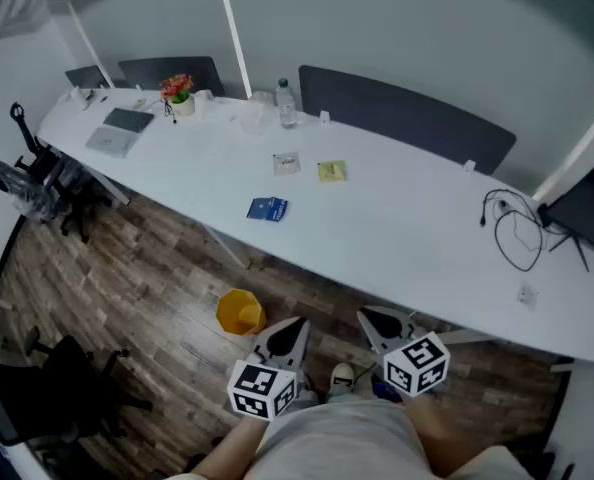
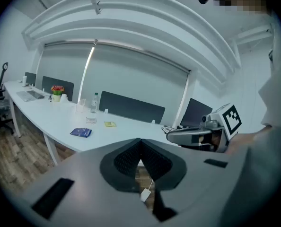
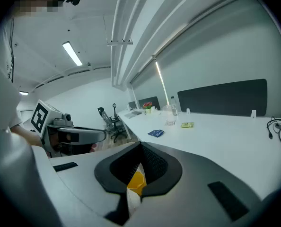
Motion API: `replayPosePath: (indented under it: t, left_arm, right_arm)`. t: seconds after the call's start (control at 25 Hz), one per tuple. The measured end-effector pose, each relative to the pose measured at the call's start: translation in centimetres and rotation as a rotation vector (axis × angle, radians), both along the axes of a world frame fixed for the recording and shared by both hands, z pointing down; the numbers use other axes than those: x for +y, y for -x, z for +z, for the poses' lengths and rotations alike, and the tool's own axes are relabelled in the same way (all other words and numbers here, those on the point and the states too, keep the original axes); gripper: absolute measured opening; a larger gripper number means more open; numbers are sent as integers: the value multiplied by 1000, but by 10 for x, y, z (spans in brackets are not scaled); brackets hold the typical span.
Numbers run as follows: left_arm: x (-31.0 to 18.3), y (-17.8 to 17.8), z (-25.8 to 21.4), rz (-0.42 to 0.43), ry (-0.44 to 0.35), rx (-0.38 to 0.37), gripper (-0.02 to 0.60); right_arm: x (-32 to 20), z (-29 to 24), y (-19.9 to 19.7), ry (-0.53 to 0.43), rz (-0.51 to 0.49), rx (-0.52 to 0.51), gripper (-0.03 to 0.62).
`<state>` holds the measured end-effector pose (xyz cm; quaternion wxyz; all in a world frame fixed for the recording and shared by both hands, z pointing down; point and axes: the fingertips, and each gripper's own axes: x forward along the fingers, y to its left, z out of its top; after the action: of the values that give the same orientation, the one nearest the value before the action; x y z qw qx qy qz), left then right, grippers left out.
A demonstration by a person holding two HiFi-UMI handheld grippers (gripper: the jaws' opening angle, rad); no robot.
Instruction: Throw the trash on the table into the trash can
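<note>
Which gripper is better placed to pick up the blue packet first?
Left, probably: in the head view the left gripper lies nearer the blue packet than the right gripper. Both are shut and empty.

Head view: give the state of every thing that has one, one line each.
left tool: shut, empty.
right tool: shut, empty.
trash can: upright on the floor, open top.
blue packet: lying flat on the table.
yellow packet: lying flat on the table.
water bottle: upright on the table.
</note>
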<state>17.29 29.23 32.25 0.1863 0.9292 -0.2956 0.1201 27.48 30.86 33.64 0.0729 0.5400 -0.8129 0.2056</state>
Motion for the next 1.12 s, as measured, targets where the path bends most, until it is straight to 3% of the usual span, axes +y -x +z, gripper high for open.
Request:
replayPosePath:
  t: [0.32, 0.84, 1.12]
  left_arm:
    - [-10, 14, -4, 3, -8, 12, 3]
    - [-19, 68, -7, 12, -14, 38, 2]
    - [-30, 77, -2, 20, 0, 51, 2]
  right_arm:
    - [-6, 1, 13, 3, -1, 9, 29]
    - [-24, -26, 39, -123, 46, 67, 32]
    - [-32, -19, 40, -105, 89, 52, 32]
